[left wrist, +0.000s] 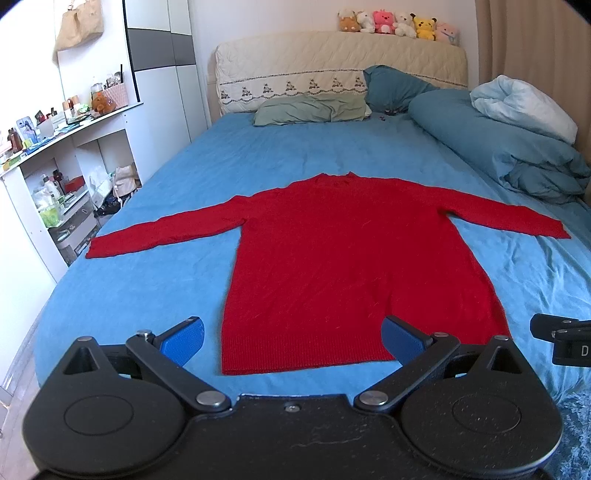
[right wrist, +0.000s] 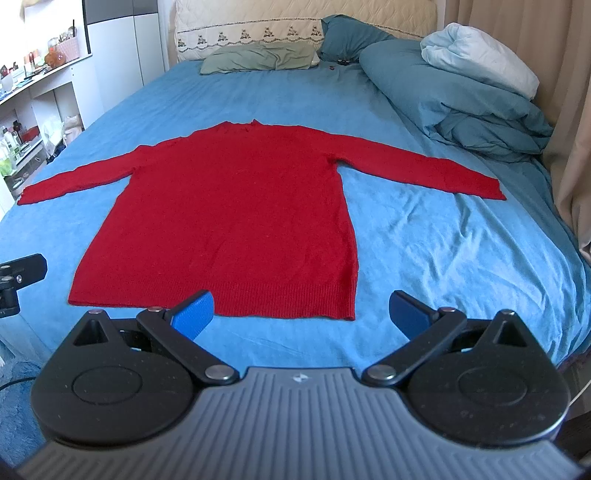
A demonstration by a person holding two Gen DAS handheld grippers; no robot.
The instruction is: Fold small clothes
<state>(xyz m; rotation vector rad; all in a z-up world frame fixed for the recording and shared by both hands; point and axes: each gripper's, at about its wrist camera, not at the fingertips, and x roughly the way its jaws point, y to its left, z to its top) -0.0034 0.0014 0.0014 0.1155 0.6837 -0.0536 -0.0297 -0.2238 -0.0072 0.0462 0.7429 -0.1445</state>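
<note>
A red long-sleeved sweater (left wrist: 347, 258) lies flat on the blue bed sheet (left wrist: 155, 288), sleeves spread to both sides, hem toward me. It also shows in the right wrist view (right wrist: 236, 218). My left gripper (left wrist: 293, 339) is open and empty, held just short of the hem, nearer its left corner. My right gripper (right wrist: 301, 314) is open and empty, held just short of the hem near its right corner. Part of the right gripper (left wrist: 561, 339) shows at the left wrist view's right edge. Part of the left gripper (right wrist: 18, 280) shows at the right wrist view's left edge.
Pillows (left wrist: 314, 109) lie at the headboard and a bunched blue duvet (left wrist: 498, 140) lies at the far right. White shelves (left wrist: 55, 177) with bottles stand left of the bed. Plush toys (left wrist: 399, 22) sit on the headboard. A curtain (right wrist: 565, 129) hangs at the right.
</note>
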